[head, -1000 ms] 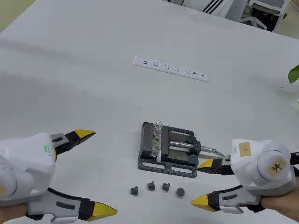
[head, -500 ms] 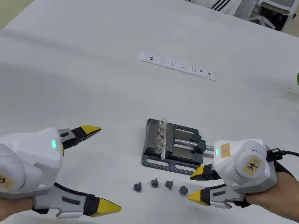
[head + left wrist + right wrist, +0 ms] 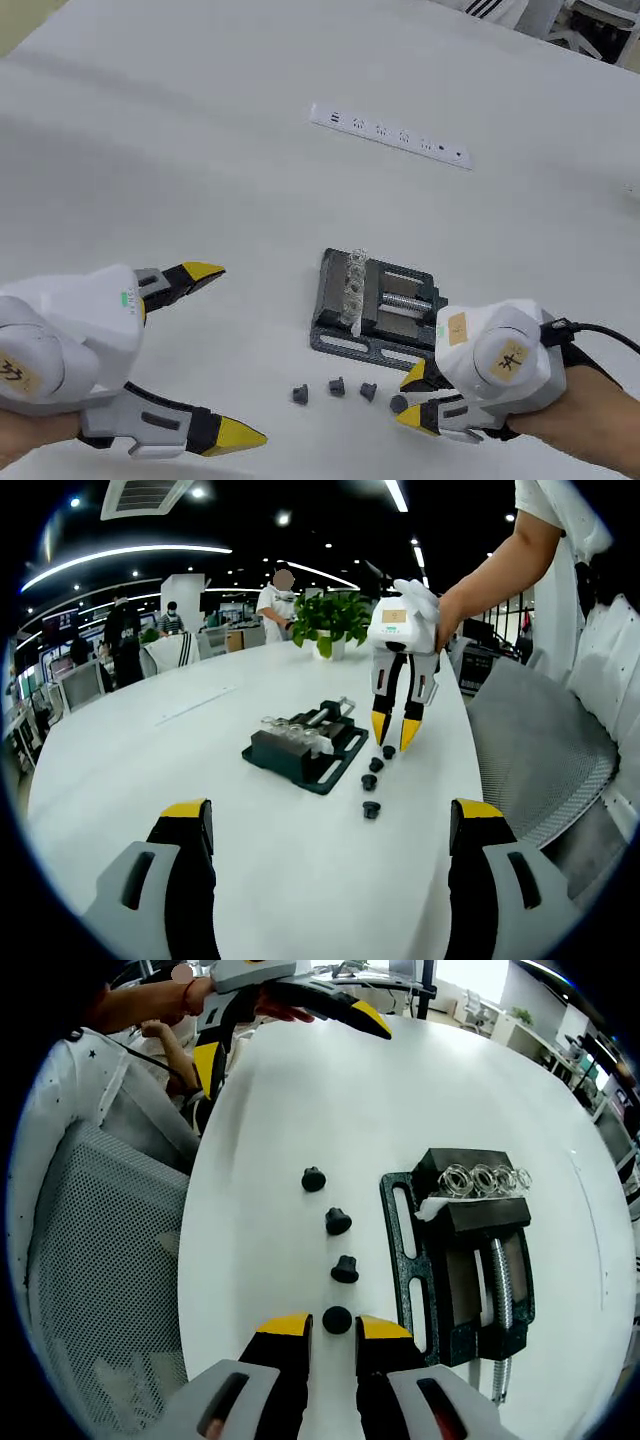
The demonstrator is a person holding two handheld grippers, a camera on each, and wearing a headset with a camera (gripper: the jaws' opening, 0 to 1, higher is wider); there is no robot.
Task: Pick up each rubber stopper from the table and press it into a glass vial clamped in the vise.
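Four small dark rubber stoppers (image 3: 337, 386) remain on the white surface (image 3: 200, 150) beside the black metal vise (image 3: 333, 300), but the right tool (image 3: 409, 397) has descended, jaws narrow astride the rightmost stopper (image 3: 337, 1319), not yet pinching; the left tool (image 3: 225, 352) gapes wide.

The left gripper (image 3: 225, 352) sits low on the person's left side, its yellow-tipped jaws spread wide and pointing forward and to the right. The right gripper (image 3: 411, 397) faces it, tips angled downward, with its jaws a narrow gap apart. A bare forearm (image 3: 592, 415) extends behind the right gripper. A hand (image 3: 25, 440) grips the left gripper from behind.
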